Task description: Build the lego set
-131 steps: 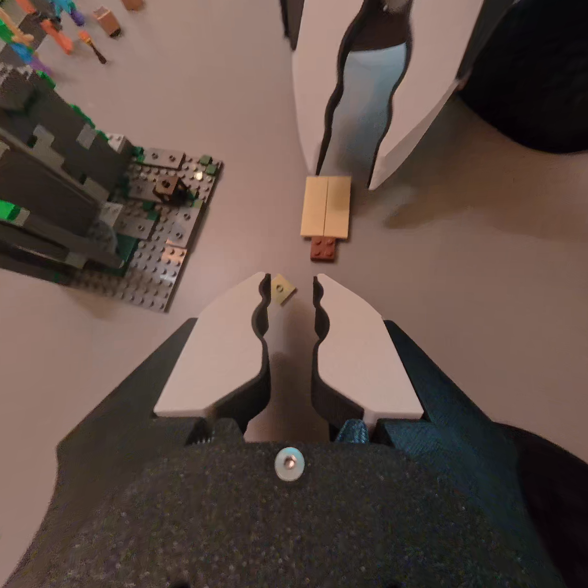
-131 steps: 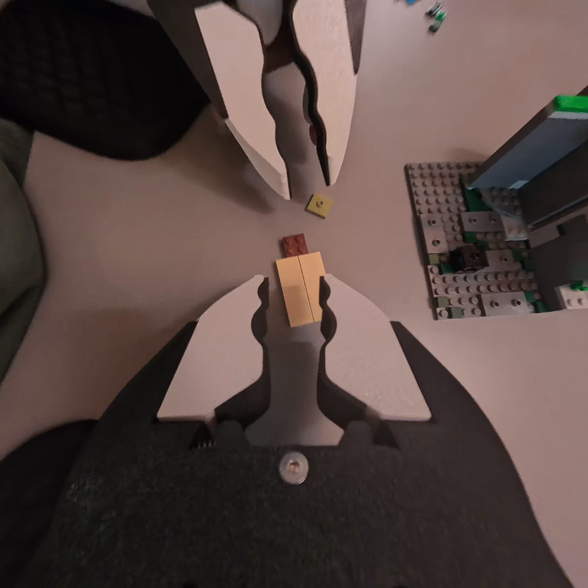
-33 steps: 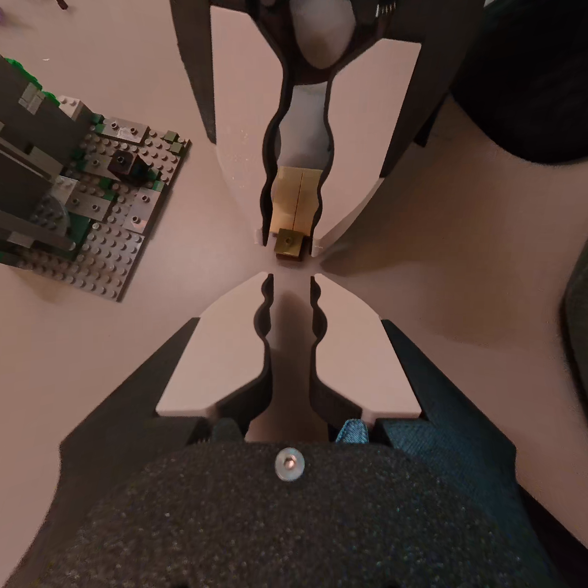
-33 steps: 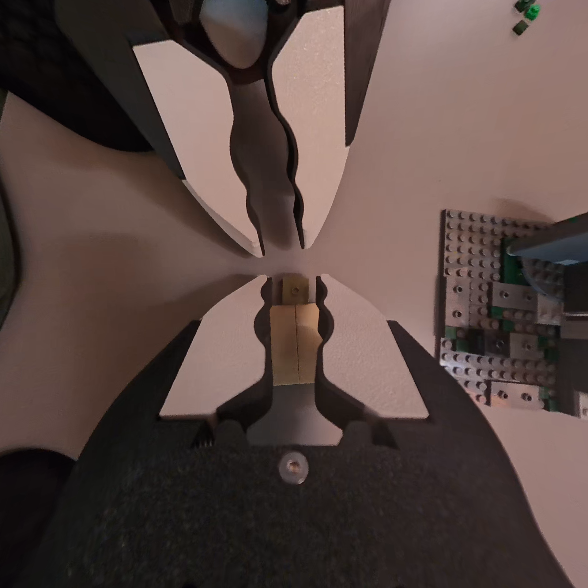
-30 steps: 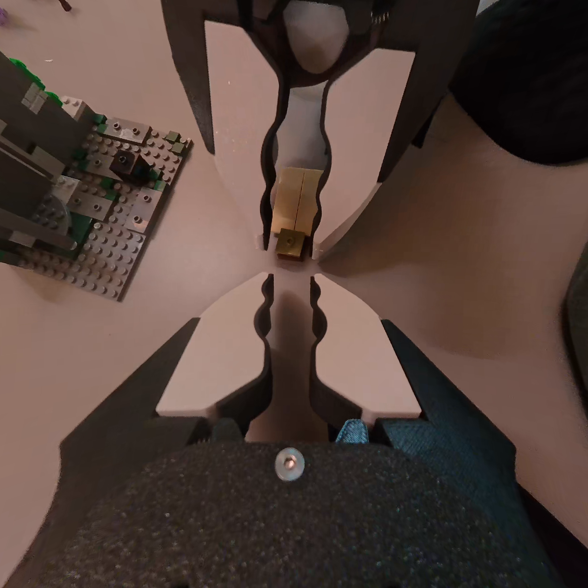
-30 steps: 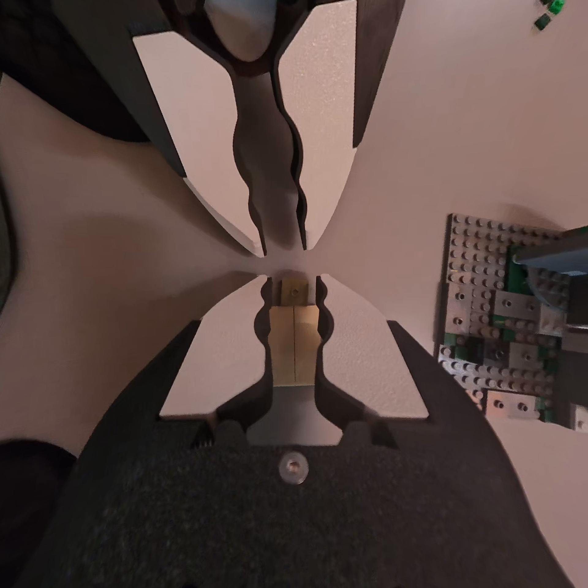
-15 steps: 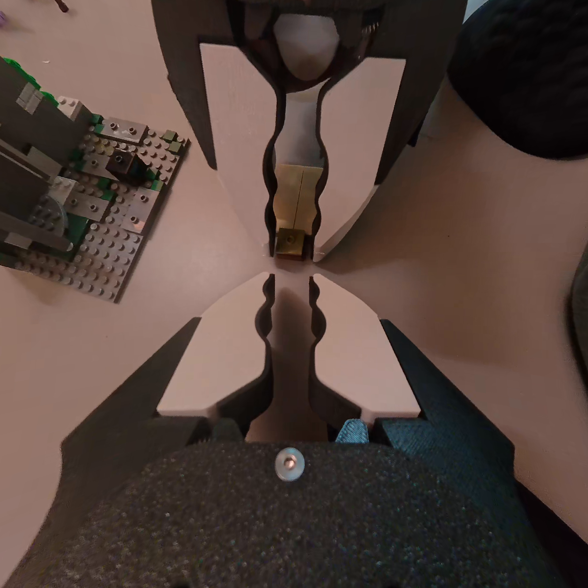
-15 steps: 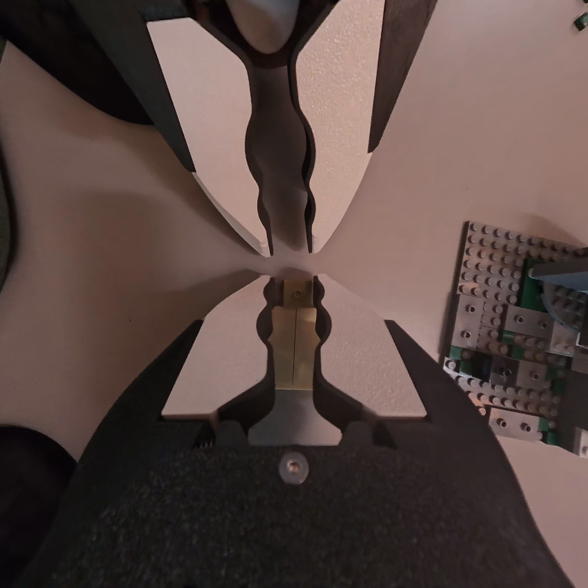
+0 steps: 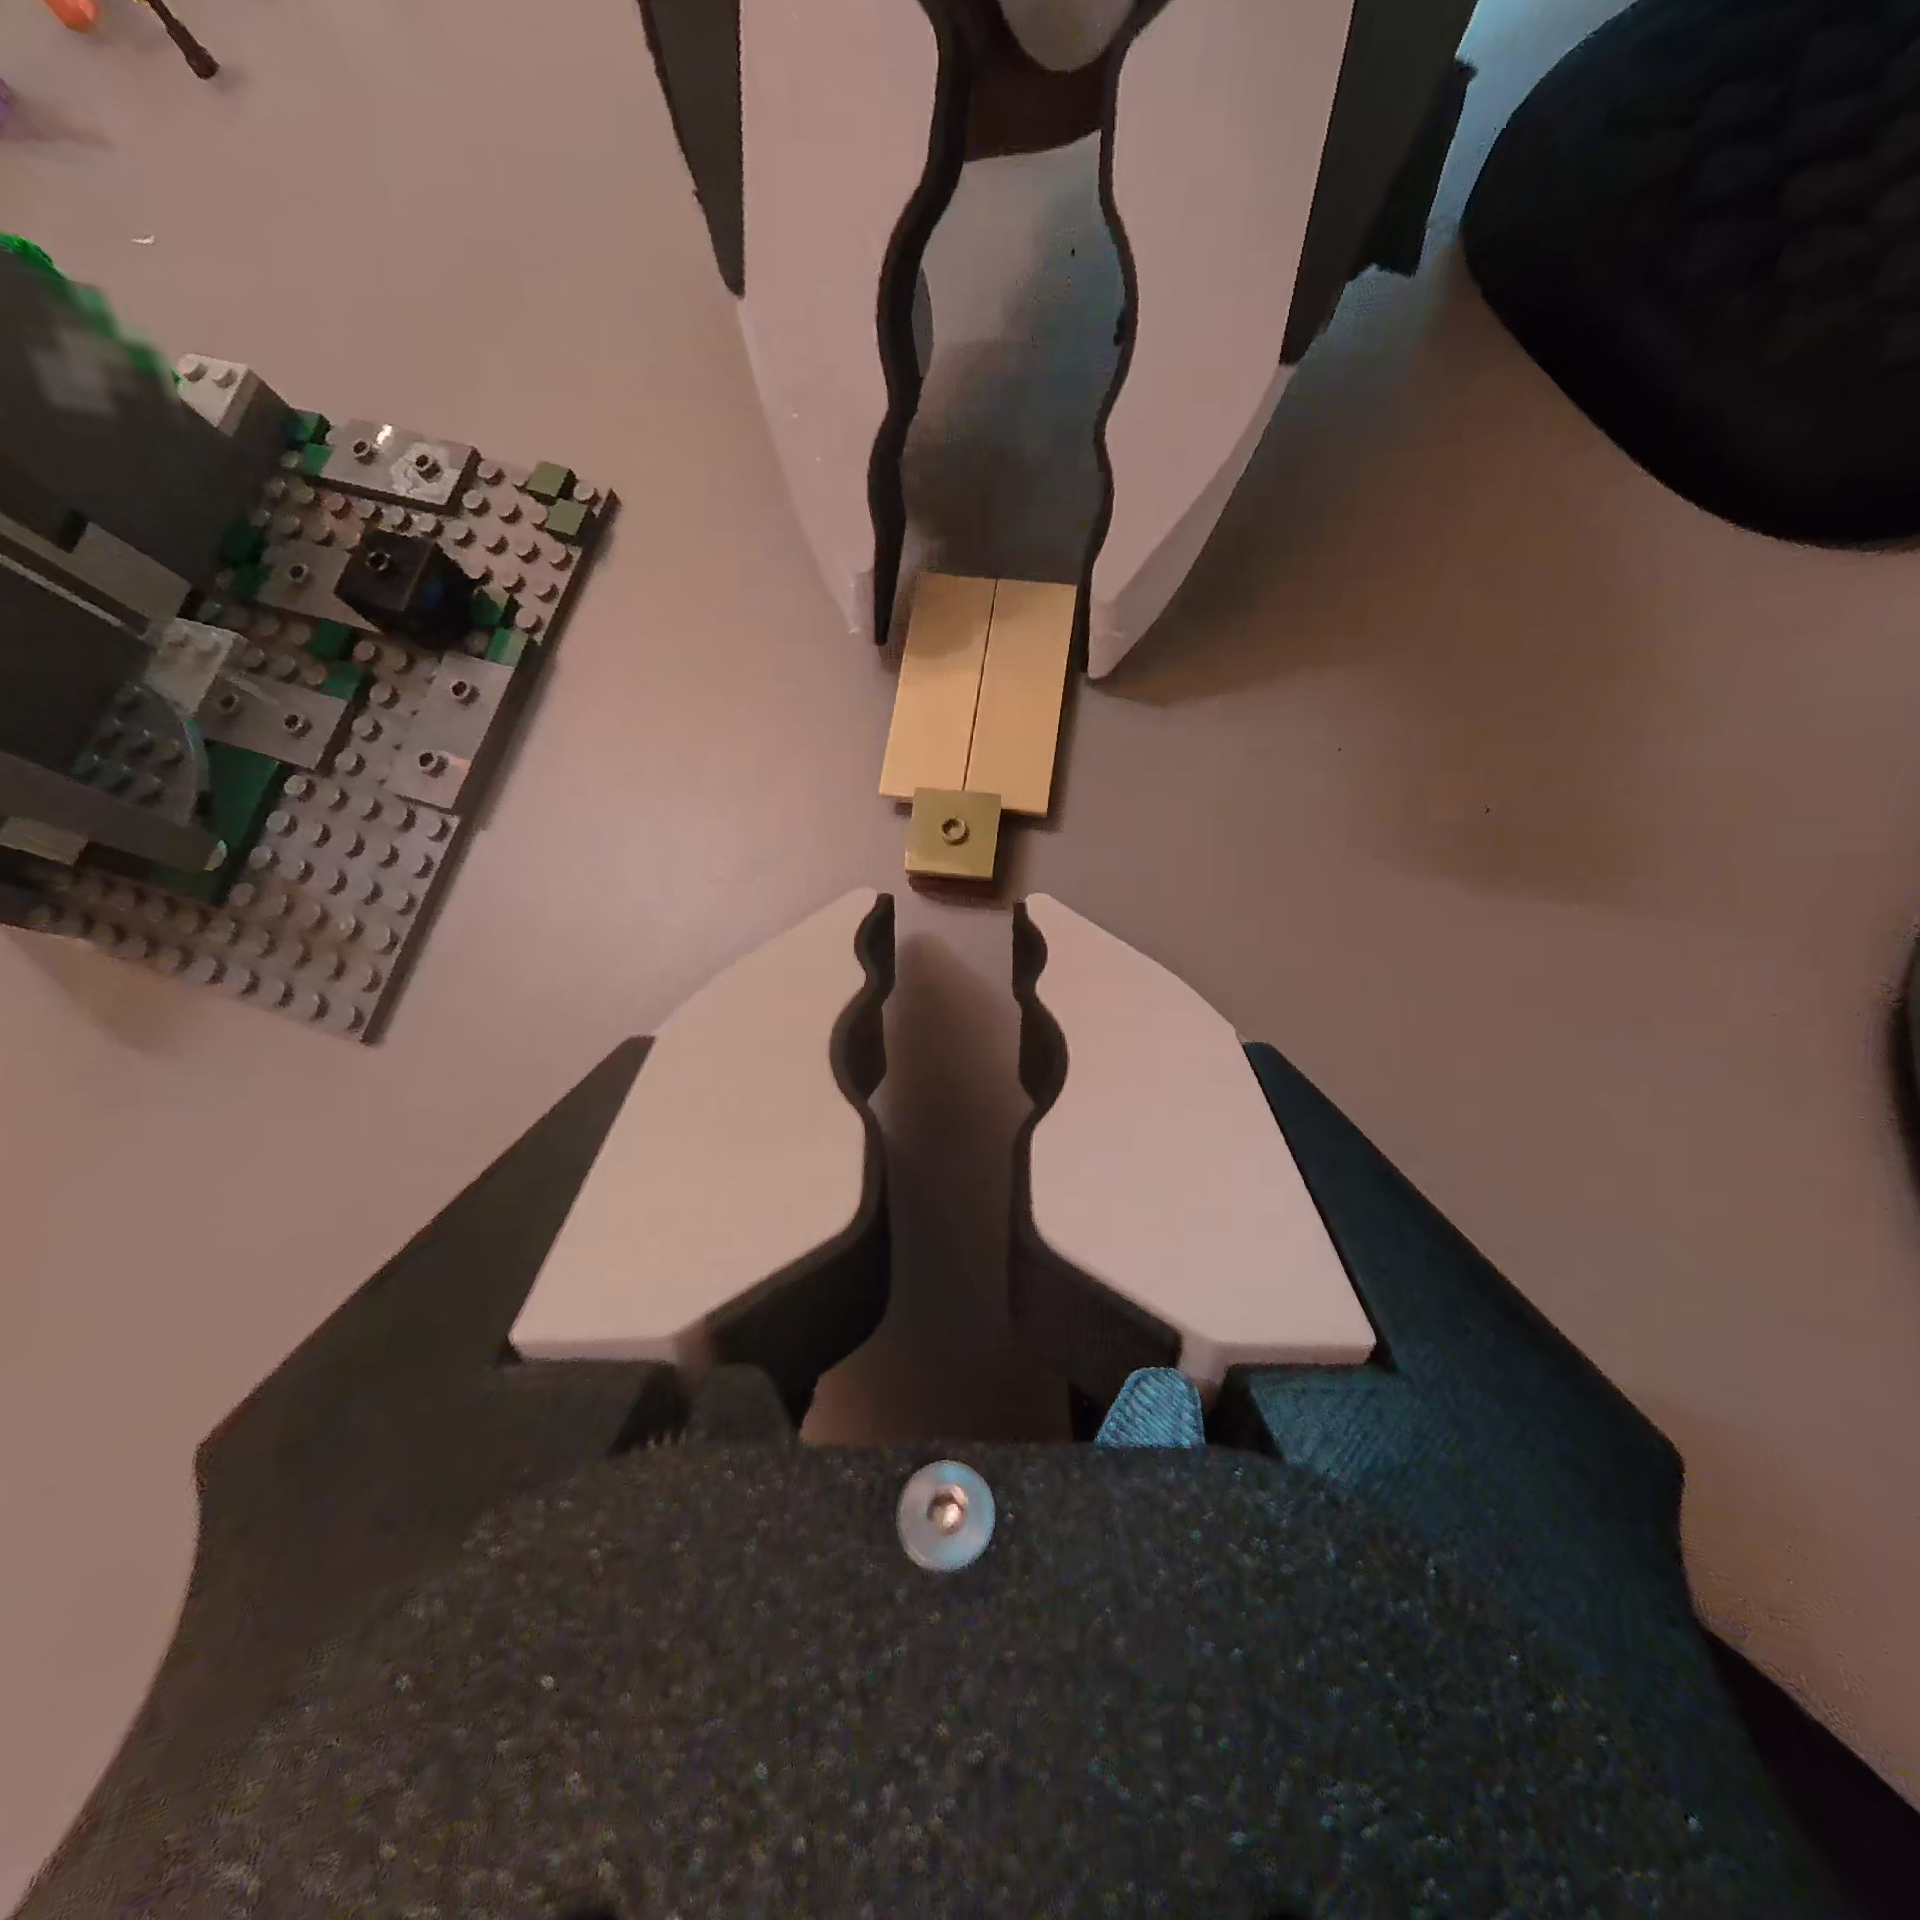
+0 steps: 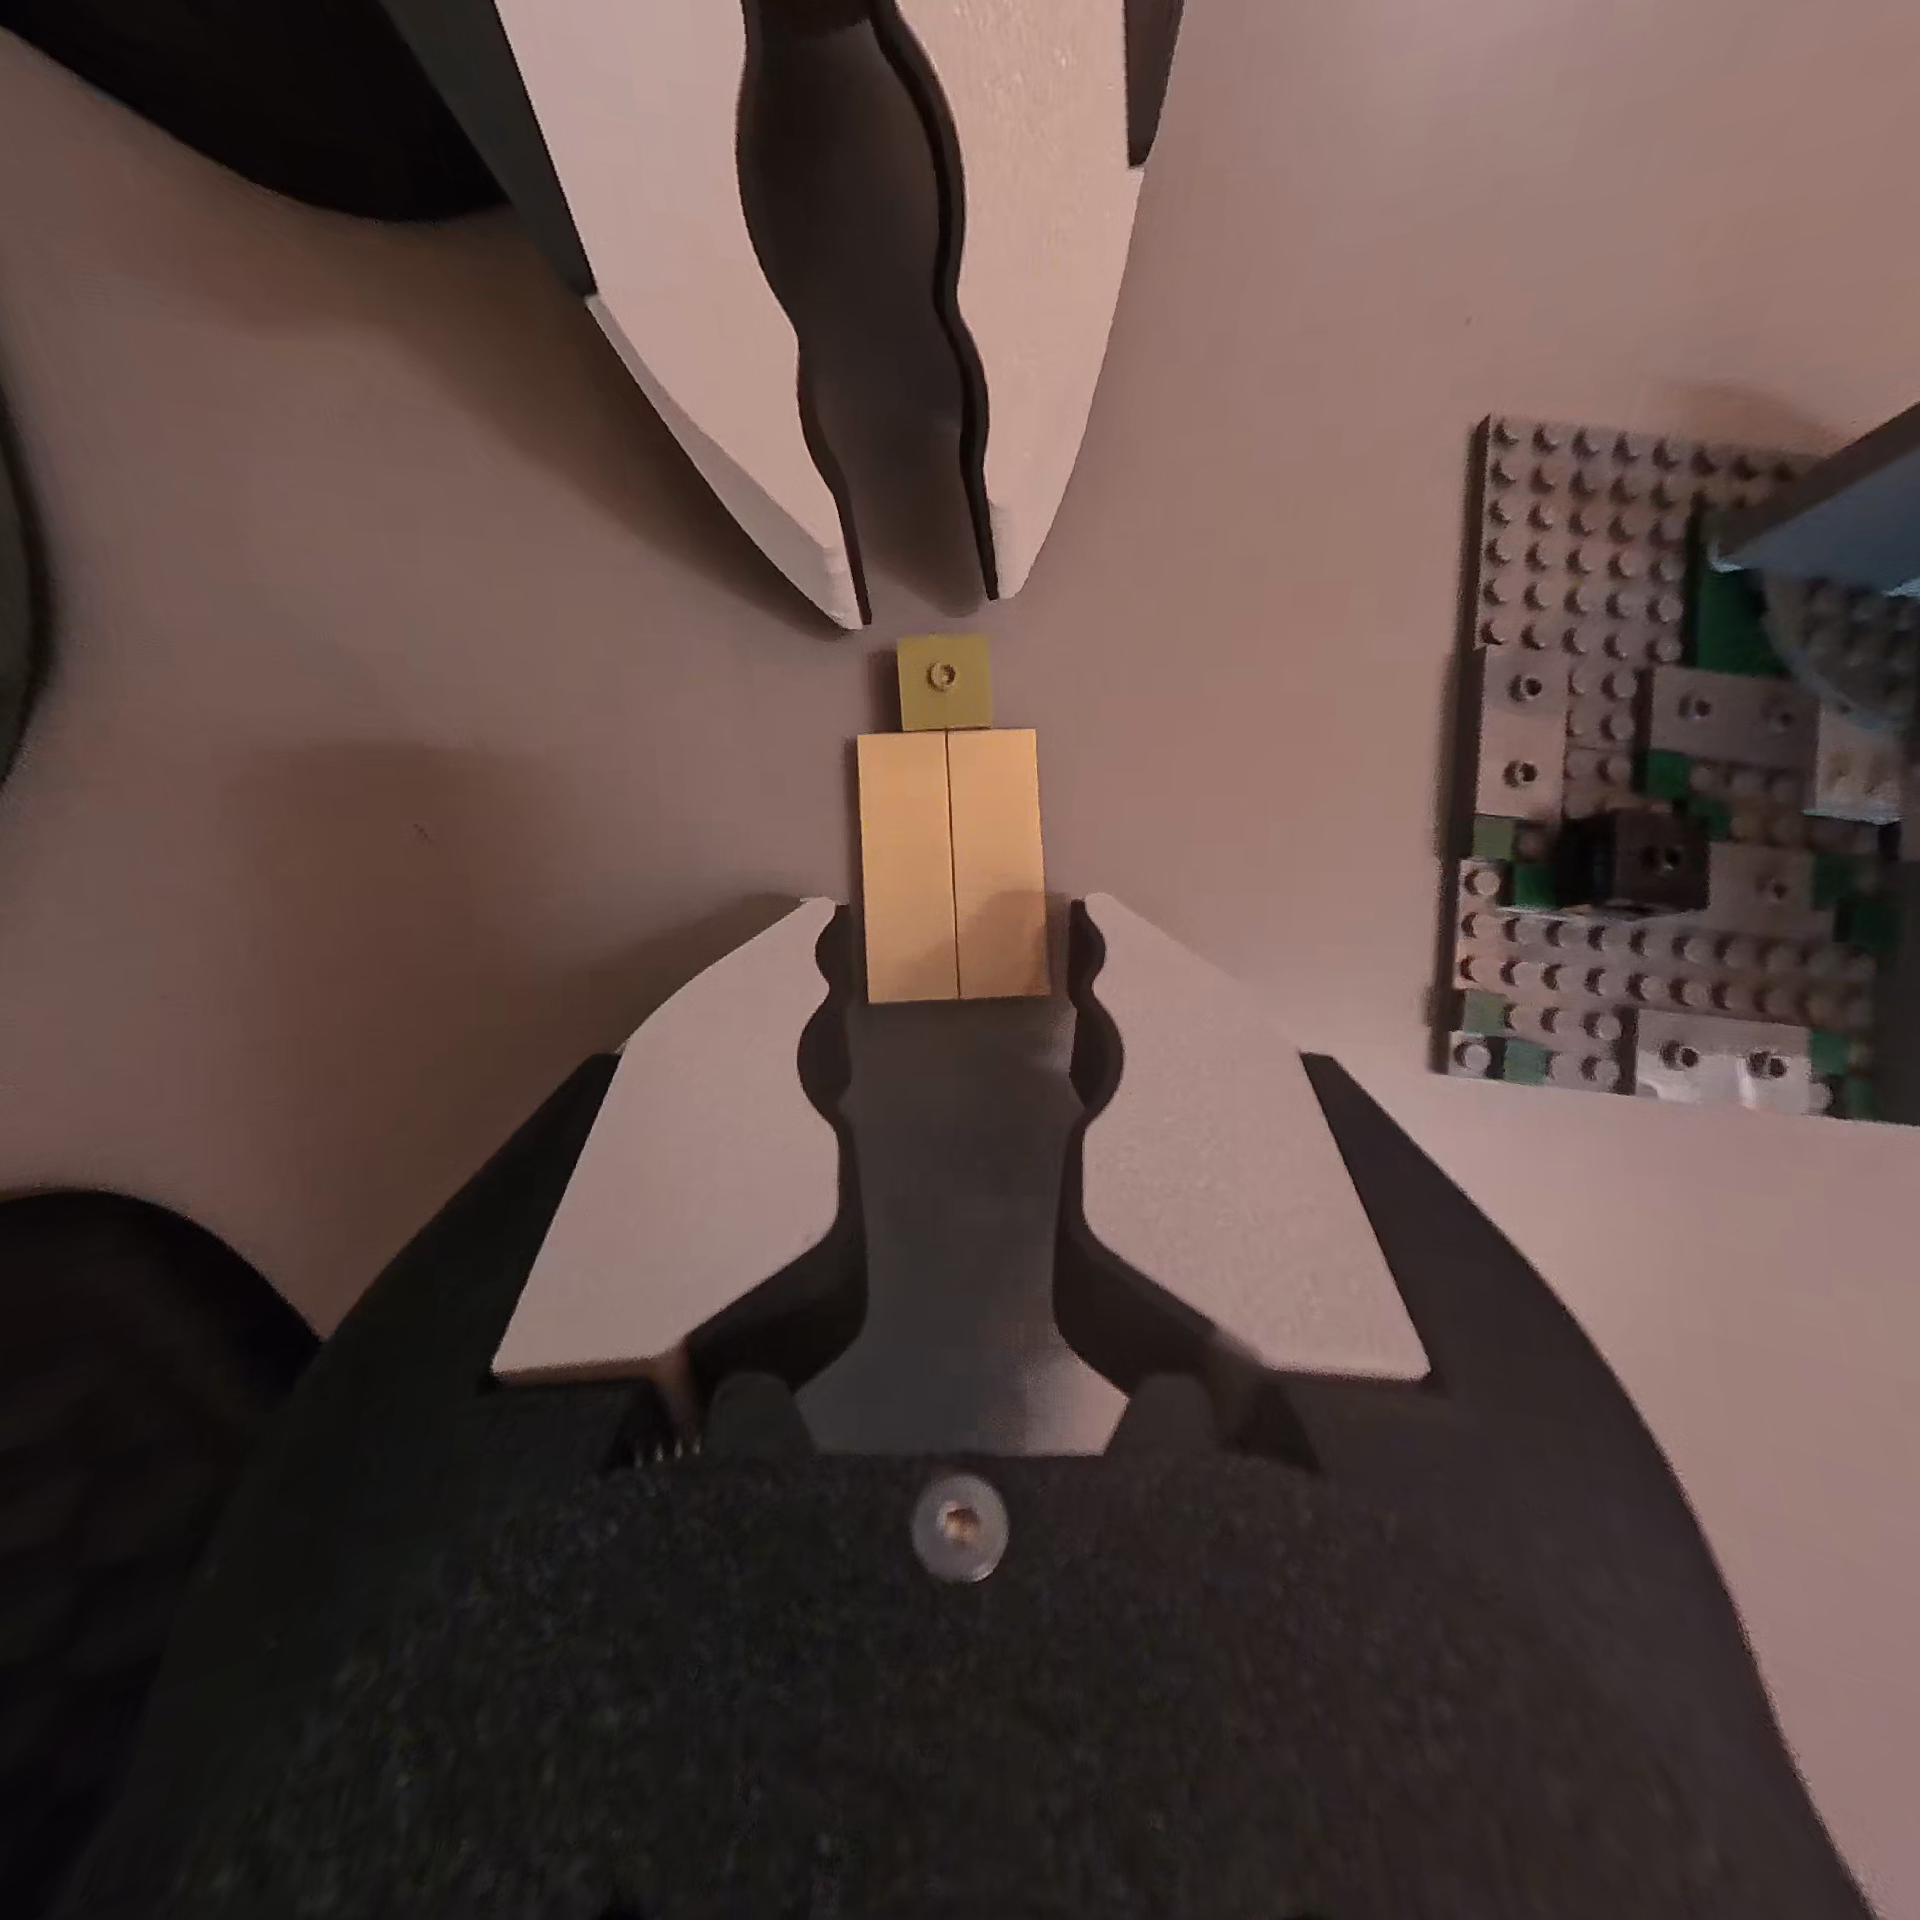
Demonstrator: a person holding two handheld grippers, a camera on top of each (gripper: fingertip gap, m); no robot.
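Tabletop: pale, plain, carrying all below.
Dark rounded bulk: at the tabletop's far right in the left view; kind unclear, well apart from the work.
Left gripper: fingers spread, nothing between them, tips just short of the olive plate.
Right gripper: facing the left one, fingers spread to either side of the tiles' near end; contact not discernible, seemingly no pinch.
Build: grey studded base with green patches, grey walls and a black cube; well apart from the sub-assembly, off to its side.
Tan tiles: two, side by side, lying flat mid-tabletop between the grippers.
Olive plate: single stud, touching the tiles' end nearest the left gripper.
Loose bits: far left corner, tiny.
Step, as judged: sub-assembly set down, ready for mounting. Next move: closing on the tiles' long sides, lifting level, carrying over to the base. Path apparently unobstructed; walls and cube crowding the landing studs.
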